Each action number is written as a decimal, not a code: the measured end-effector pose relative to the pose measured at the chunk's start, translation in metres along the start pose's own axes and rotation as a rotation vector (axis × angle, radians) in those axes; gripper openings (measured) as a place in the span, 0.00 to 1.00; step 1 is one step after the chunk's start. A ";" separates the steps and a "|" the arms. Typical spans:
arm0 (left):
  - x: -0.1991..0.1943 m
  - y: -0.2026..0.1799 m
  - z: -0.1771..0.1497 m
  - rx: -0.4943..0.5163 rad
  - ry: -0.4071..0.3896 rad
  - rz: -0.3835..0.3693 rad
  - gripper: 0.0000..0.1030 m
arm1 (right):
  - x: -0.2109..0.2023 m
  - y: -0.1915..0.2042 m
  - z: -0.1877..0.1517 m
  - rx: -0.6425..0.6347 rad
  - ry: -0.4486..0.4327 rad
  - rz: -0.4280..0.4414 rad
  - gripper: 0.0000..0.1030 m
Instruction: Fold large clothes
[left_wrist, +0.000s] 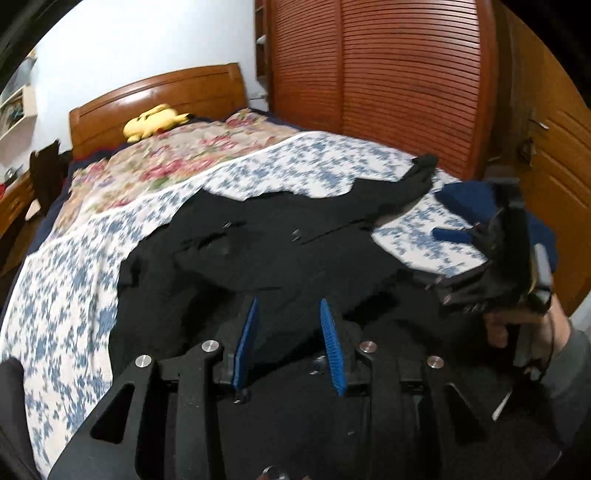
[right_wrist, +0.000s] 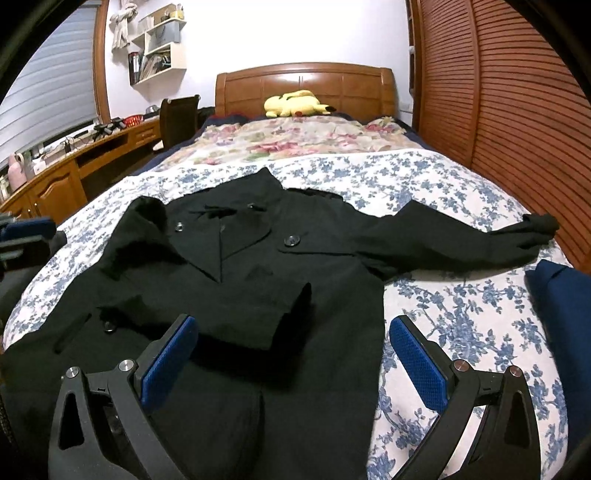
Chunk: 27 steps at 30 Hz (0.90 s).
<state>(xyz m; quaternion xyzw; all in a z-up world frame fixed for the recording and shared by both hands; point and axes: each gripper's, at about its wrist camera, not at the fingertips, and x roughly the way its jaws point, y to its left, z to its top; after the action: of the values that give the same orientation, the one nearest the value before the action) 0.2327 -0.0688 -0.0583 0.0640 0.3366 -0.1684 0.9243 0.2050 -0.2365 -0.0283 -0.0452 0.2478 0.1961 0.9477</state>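
The black coat (right_wrist: 236, 266) lies face up on the blue-flowered bedspread (right_wrist: 443, 325), collar toward the headboard (right_wrist: 303, 85), long axis running down the bed. 1 sleeve (right_wrist: 454, 240) stretches right; the other is folded across its chest. The right gripper (right_wrist: 291, 343) hovers released. Only the left wrist view shows the left gripper (left_wrist: 288, 325), part-spread over cloth, gripping nothing.

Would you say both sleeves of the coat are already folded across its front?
No, only one sleeve lies across the coat; the other sleeve stretches out over the bedspread.
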 end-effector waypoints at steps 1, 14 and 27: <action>0.003 0.005 -0.005 -0.010 0.001 0.013 0.35 | 0.002 -0.001 0.002 0.005 0.007 -0.001 1.00; 0.026 0.047 -0.048 -0.102 -0.085 0.058 0.35 | 0.058 -0.006 0.028 -0.008 0.071 -0.004 0.97; 0.030 0.082 -0.074 -0.188 -0.094 0.085 0.35 | 0.115 0.009 0.018 0.004 0.247 0.164 0.82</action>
<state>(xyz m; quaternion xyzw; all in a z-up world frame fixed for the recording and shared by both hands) 0.2388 0.0175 -0.1338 -0.0166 0.3042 -0.0997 0.9472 0.3013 -0.1847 -0.0680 -0.0468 0.3656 0.2654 0.8909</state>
